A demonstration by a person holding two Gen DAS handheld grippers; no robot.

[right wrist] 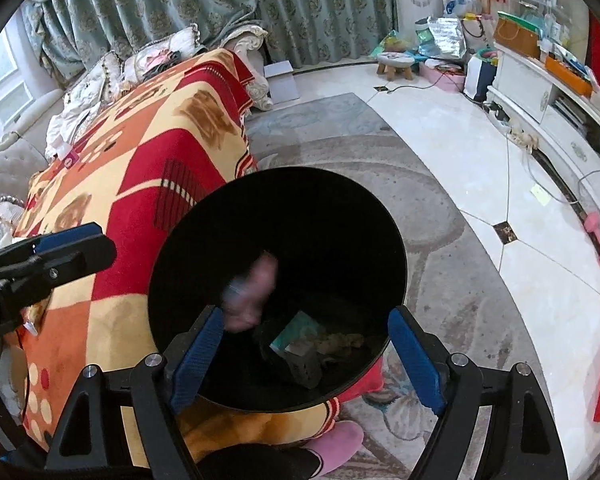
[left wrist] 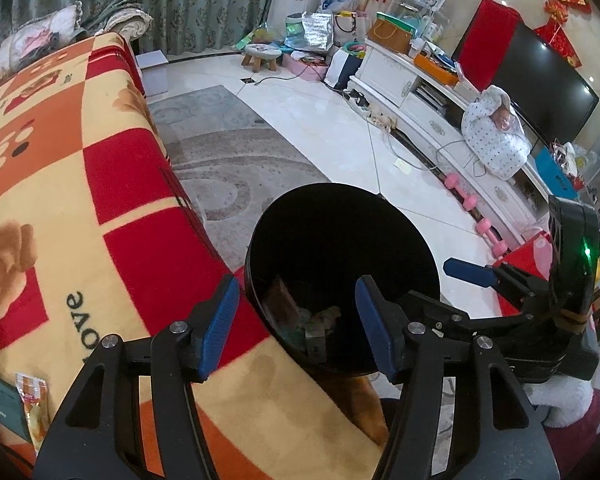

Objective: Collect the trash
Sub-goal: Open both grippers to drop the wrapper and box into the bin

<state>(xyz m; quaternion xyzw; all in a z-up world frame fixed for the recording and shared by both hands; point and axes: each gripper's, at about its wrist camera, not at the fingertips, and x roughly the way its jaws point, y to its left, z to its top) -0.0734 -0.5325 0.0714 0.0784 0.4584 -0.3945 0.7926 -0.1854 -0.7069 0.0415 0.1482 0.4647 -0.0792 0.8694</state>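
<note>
Blanket (left wrist: 80,184) in red, orange and yellow squares covers the low table, and a snack packet (left wrist: 34,408) lies on it near the left edge. Past it a grey rug (right wrist: 360,152) spreads over white floor tiles (left wrist: 332,120). Green curtains (right wrist: 300,8) hang at the back, a small stool (left wrist: 261,55) stands by them, and a white TV cabinet (left wrist: 428,108) holds a black TV (left wrist: 540,84), with pink dumbbells (left wrist: 478,216) on the floor below.

A black trash bin (right wrist: 204,240) sits at the blanket's edge, right in front of both tools. Inside it lie a teal packet (right wrist: 296,330) and some crumpled brown scraps (right wrist: 344,340).

The left gripper (left wrist: 296,324) is spread wide with nothing in it, one finger over the blanket and one over the bin. The right gripper (right wrist: 308,360) is also spread wide over the bin's near rim. A blurry pink thing (right wrist: 252,292) is in the bin's mouth just above its left finger; it may be a wrapper, touching neither finger.
</note>
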